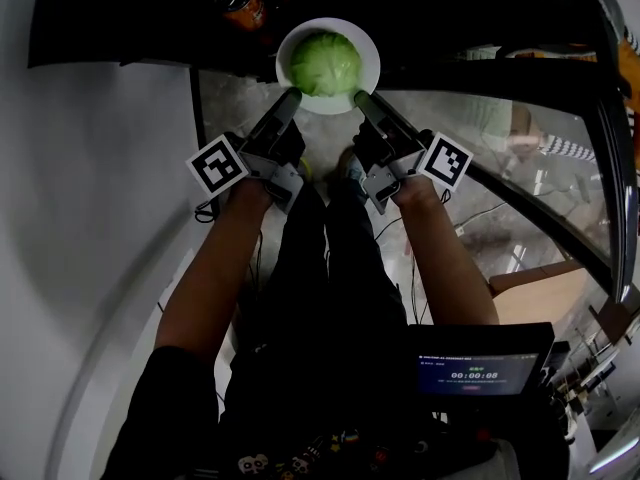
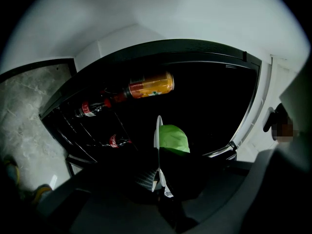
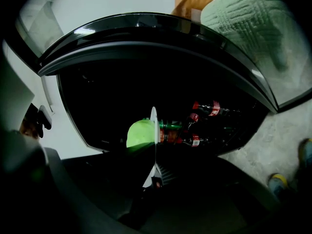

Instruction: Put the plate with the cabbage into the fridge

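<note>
A white plate (image 1: 365, 50) with a green cabbage (image 1: 326, 64) is held out in front of the dark open fridge (image 1: 450, 8). My left gripper (image 1: 288, 98) is shut on the plate's near-left rim. My right gripper (image 1: 362, 100) is shut on its near-right rim. In the left gripper view the plate (image 2: 157, 130) shows edge-on between the jaws of the left gripper (image 2: 158, 152), with the cabbage (image 2: 174, 138) to its right. In the right gripper view the plate (image 3: 154, 123) is also edge-on in the right gripper (image 3: 154, 152), with the cabbage (image 3: 139, 132) to its left.
An orange drink can (image 1: 243, 4) stands inside the fridge, left of the plate. An orange bottle (image 2: 151, 85) and cola bottles (image 2: 90, 108) lie on racks; more bottles (image 3: 210, 108) are in the right gripper view. The floor is marbled (image 1: 240, 103). A timer screen (image 1: 478, 373) is at lower right.
</note>
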`<state>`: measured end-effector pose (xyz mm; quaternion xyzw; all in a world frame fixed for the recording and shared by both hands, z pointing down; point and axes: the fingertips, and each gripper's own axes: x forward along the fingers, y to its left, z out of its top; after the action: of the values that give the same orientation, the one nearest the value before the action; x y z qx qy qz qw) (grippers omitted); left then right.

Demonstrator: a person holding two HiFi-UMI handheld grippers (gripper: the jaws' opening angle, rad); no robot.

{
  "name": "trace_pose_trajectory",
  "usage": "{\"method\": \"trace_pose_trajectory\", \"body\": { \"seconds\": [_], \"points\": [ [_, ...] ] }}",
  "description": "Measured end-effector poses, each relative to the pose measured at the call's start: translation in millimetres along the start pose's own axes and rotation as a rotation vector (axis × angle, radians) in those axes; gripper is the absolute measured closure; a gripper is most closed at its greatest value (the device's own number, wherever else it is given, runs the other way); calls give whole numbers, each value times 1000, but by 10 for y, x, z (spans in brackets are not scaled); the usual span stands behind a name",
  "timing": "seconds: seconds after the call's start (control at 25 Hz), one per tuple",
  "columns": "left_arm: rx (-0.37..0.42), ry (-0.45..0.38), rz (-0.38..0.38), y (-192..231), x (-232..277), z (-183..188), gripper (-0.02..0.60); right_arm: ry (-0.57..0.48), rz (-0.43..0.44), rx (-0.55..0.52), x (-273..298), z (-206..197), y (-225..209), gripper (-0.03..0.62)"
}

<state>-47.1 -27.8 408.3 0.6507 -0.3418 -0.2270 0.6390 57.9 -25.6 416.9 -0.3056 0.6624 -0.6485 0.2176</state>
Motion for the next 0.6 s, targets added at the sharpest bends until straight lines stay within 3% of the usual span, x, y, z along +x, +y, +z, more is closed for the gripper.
{"method": "trace_pose_trajectory", "body": {
  "seconds": [0.6],
  "points": [
    [10,-18,-9,-10,1,13,572,-13,4,2,13,1,-5,579]
  ]
}}
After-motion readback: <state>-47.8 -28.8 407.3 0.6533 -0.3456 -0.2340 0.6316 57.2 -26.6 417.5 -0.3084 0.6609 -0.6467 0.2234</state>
